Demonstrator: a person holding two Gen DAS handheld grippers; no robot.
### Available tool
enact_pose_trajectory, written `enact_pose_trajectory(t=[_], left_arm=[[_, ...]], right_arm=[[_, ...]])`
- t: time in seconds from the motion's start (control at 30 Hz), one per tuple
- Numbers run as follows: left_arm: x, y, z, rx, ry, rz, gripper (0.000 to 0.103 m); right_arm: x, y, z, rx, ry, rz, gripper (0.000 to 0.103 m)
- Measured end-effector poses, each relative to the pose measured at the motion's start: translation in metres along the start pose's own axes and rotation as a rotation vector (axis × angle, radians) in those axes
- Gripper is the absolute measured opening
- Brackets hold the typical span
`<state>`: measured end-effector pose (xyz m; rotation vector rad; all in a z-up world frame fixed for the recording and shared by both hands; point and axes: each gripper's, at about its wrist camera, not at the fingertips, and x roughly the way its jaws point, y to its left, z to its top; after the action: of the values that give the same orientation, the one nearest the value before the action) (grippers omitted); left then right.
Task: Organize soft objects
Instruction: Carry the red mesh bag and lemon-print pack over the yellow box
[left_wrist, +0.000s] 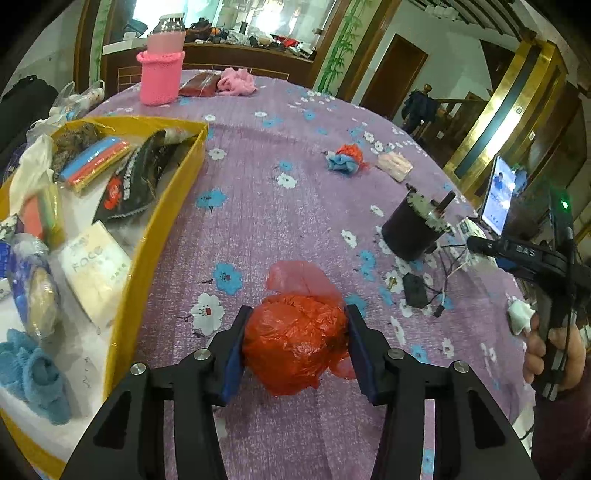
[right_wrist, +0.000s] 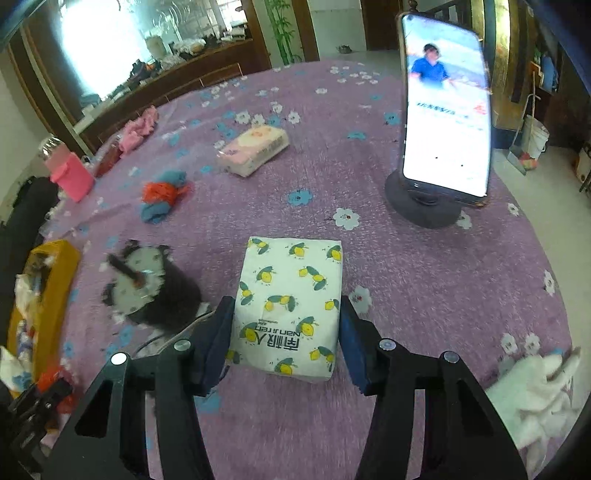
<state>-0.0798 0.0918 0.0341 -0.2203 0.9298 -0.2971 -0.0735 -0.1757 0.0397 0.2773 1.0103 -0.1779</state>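
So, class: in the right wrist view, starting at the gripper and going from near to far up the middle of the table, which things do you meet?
right gripper → lemon-print tissue pack → pink tissue pack → wooden counter beyond the table's far edge.

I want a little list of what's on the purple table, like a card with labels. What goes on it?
table cover: purple cloth with flowers
left hand-held gripper: squeezing a red plastic bag bundle
right hand-held gripper: around a tissue pack with lemon print; contact unclear
yellow box: left side, holds packets and blue socks
phone: upright on a stand, screen lit
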Motion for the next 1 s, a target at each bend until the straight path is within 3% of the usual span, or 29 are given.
enact_pose_trajectory(t=[0.23,0.47,1.0], left_arm=[[-0.026,-0.001,-0.007,-0.001,-0.037,-0.019,0.048],[-0.066,0.009,-0.013,-0.006,-0.103,0.003,0.048],[-0.145,0.073,-0.030,-0.126,-0.237,0.202,0.048]], right_arm=[[-0.039,0.007,-0.011,-0.005,-0.043,0.084,0.052],[-0.057,0.050,-0.023,-0.098,-0.053,0.174,0.052],[-0.060,0.151,-0.051,-0.290,-0.027,0.315,0.053]])
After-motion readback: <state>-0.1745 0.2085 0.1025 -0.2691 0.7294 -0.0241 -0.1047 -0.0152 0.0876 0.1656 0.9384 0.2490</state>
